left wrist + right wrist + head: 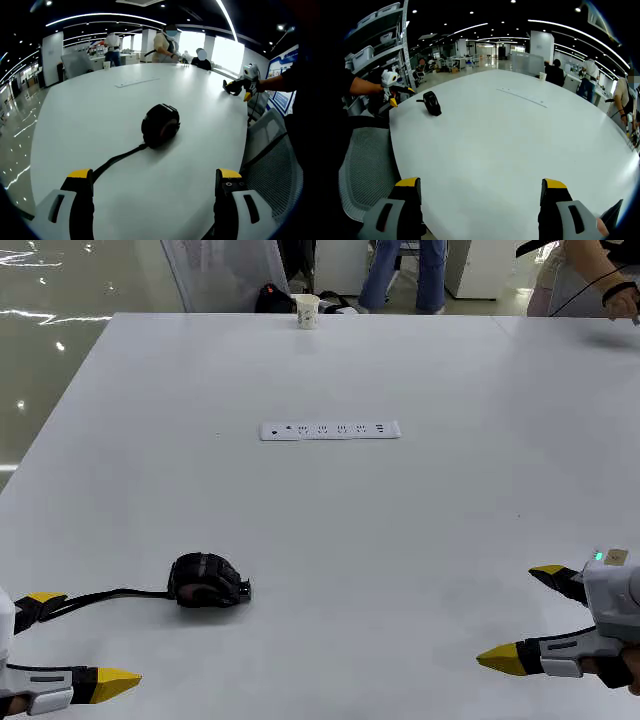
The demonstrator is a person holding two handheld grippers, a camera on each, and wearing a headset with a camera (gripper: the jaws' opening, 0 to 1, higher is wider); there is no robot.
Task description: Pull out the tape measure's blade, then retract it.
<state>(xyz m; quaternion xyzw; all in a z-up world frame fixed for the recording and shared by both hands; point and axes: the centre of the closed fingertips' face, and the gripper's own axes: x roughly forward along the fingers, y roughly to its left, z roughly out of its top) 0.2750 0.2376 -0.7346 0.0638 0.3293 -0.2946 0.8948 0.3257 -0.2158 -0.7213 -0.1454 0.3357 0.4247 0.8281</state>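
A large white rectangular table (420,530) takes up most of the head view, in an open office with a glossy floor. A grey mesh chair (367,165) sits at the near edge, seen in the right gripper view.

The left gripper (88,637), white and black with yellow-tipped jaws, hovers over the near left corner, its jaws spread wide and holding nothing. The right gripper (520,613), of the same make, hovers over the near right side, its jaws also wide apart and empty. The 2 grippers are well apart.

A long white power strip (330,430) lies flat near the table's middle.

The black round-bodied tape measure (207,580) rests on the table at the near left, just ahead of the left gripper and touching neither gripper. Its black strap (110,595) trails across the tabletop towards the left gripper, ending close to 1 yellow jaw tip.

A small white paper cup (307,311) stands upright at the far edge.
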